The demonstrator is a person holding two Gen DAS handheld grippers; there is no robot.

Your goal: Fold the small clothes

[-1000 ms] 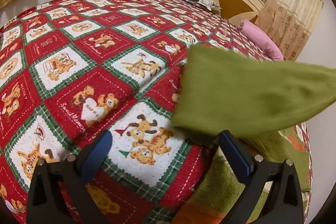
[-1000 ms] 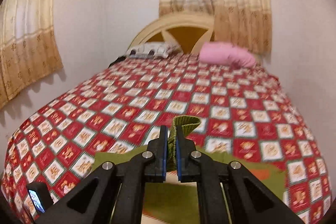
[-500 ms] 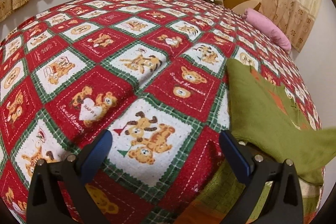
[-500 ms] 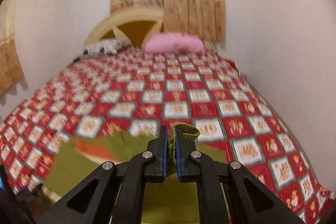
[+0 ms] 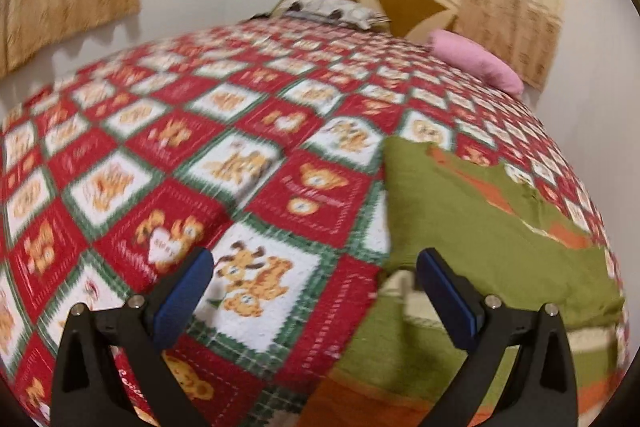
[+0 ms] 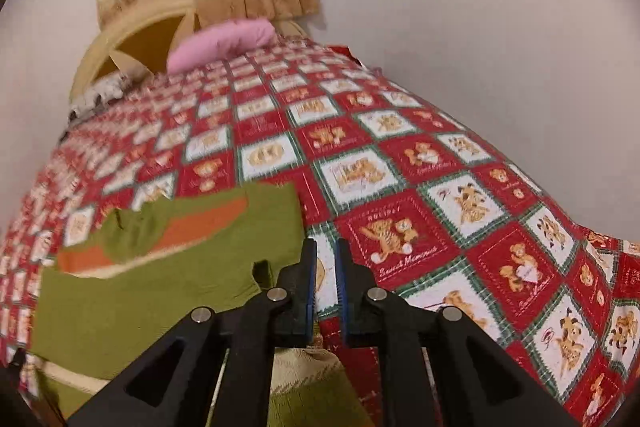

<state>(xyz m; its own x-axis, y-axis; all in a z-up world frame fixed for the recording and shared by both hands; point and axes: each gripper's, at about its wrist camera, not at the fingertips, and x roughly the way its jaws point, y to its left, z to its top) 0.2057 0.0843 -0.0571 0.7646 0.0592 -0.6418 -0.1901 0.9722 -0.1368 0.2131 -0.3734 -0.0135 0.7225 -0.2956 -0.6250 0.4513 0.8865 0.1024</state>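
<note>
Since the green garment [image 5: 480, 227] lies soft and limp beside my wide-open left gripper [image 5: 312, 291], I judge its folded edge the best hold, my right gripper [image 6: 325, 287] nearly closed on nothing.

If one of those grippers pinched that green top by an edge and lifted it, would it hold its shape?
Probably not. The green top lies rumpled with a layer folded over itself, so it looks limp and would likely droop. Being thin knit, it seems light. It would probably drag across the quilt rather than slide.
</note>
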